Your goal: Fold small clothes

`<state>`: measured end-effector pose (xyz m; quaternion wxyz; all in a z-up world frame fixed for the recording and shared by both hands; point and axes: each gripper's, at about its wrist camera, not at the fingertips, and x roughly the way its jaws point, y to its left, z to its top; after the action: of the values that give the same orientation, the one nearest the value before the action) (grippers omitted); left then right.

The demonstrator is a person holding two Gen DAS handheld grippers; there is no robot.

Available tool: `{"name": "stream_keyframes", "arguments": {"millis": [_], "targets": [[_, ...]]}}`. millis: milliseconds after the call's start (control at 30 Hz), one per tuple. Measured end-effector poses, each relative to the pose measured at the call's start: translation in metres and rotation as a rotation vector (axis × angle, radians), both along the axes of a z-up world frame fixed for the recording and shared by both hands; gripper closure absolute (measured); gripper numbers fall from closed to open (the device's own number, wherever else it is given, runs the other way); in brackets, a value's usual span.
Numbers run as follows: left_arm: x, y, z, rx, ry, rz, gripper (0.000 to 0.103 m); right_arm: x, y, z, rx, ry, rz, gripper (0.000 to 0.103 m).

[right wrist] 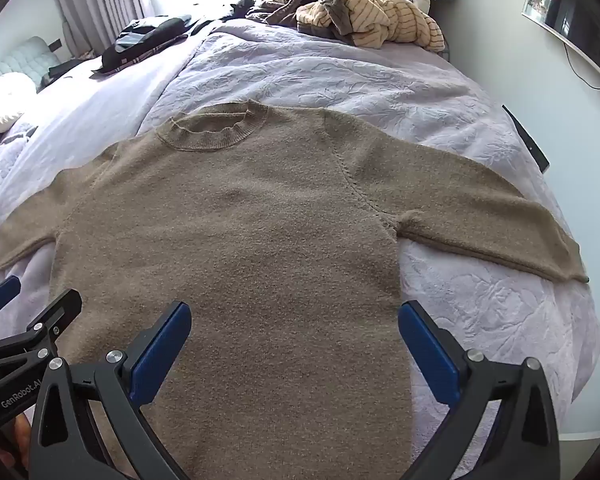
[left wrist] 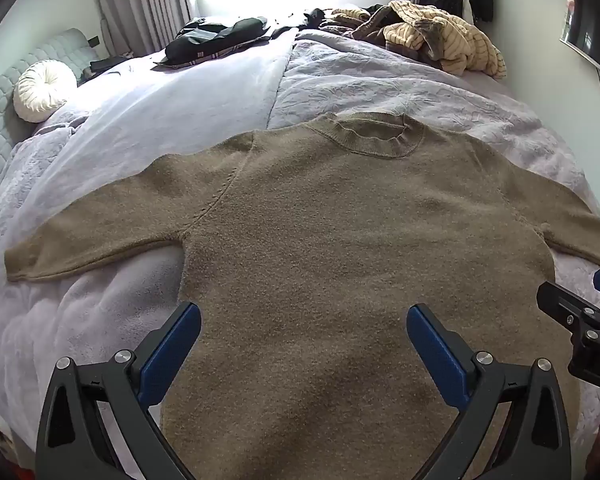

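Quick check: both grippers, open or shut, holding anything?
Left gripper: jaws wide open, holding nothing, above the brown sweater.
Right gripper: jaws wide open, holding nothing, above the same sweater.

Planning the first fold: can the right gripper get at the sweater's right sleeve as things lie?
Probably yes: the right gripper is open, the right sleeve lies flat, uncovered.
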<state>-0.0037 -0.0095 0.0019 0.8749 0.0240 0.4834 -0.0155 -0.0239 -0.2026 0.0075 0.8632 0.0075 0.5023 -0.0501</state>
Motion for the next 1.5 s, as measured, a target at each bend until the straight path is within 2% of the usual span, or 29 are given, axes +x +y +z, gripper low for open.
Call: {"name": "stream_keyframes", "arguments": {"millis": [1200,1500], "targets": [[-0.001,0.002,-0.001,0.0,0.004,0.003,0.0,-0.001,0.004,0.002,-0.004,-0.007,-0.006,0.0],[0.001,0.006,-0.005,-0.004,0.01,0.007,0.0,0.001,-0.002,-0.009,0.052,0.033,-0.023,0.0]]}}
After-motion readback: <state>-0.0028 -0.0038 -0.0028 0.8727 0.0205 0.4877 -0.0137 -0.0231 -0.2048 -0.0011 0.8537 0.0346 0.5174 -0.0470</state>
